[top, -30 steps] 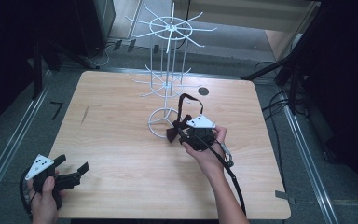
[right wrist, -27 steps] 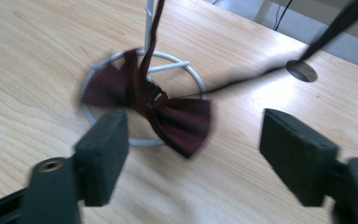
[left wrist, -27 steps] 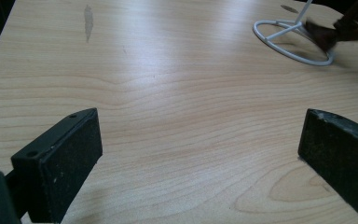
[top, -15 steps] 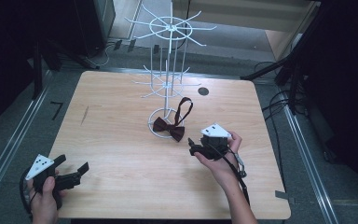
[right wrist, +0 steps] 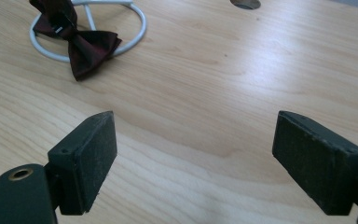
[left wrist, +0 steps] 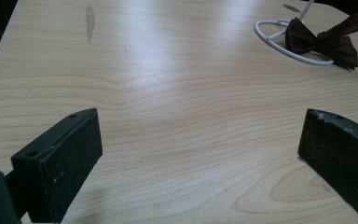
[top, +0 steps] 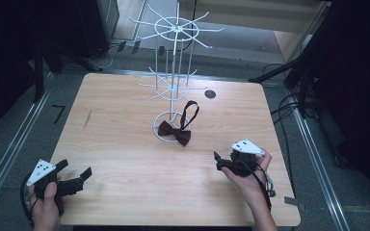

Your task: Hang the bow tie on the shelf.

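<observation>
High view shows a bow tie lying mid-frame on the stand's ring base. Both tongs, left and right, are parted and empty. Best pinch the tie's centre knot, clear of the wire.

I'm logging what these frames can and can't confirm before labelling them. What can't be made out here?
- Bow tie strap end: in the high view the dark strap rises toward the white wire rack, but which arm it hangs from is too small to tell.
- Rack above its ring base: cut off by the top edge in the left and right gripper views.
- Left hand-held gripper cable: runs off the high view's bottom edge.
- Surroundings past the table: too dark.
</observation>
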A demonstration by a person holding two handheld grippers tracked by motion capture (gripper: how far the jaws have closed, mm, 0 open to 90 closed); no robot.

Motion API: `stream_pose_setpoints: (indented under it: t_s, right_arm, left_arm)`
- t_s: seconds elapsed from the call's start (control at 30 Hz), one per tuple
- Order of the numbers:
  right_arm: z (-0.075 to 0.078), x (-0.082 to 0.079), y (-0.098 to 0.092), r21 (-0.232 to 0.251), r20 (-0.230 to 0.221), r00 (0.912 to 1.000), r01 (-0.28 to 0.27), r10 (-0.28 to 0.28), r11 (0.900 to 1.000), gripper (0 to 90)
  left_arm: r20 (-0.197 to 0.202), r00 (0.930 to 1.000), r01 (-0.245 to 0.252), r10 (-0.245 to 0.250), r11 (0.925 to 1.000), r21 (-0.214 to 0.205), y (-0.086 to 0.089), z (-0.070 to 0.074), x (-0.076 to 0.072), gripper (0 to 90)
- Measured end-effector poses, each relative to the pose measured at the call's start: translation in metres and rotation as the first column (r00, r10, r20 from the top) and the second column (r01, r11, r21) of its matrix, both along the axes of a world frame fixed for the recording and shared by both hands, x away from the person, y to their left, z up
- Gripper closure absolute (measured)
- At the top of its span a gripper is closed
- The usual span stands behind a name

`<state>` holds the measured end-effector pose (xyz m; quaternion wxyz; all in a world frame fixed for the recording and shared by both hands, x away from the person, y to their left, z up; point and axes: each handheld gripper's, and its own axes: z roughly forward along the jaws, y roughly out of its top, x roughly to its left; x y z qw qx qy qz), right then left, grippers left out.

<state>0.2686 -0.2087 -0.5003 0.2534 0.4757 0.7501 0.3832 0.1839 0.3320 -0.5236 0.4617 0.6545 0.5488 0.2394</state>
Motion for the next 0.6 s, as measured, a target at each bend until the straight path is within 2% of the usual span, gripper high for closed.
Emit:
stream_pose_setpoints:
  t_s: [0.27, 0.3, 0.6]
  right_arm:
    - [-0.007, -0.012, -0.031, 0.043, -0.012, 0.9994, 0.032, -0.032, 0.9985, 13.6]
    - [-0.008, -0.014, -0.038, 0.042, -0.009, 0.9992, 0.04, -0.04, 0.9983, 13.2]
    - [-0.014, -0.027, -0.067, 0.065, -0.015, 0.9972, 0.074, -0.073, 0.9952, 11.7]
  left_arm:
    - [0.0, 1.0, -0.001, 0.001, 1.0, 0.0, 0.0, 0.0, 0.0, 0.2]
    - [0.0, 1.0, -0.001, 0.001, 1.0, 0.0, 0.0, 0.0, 0.0, 0.2]
    - [0.001, 1.0, -0.004, 0.004, 1.0, -0.003, 0.0, 0.0, 0.0, 0.2]
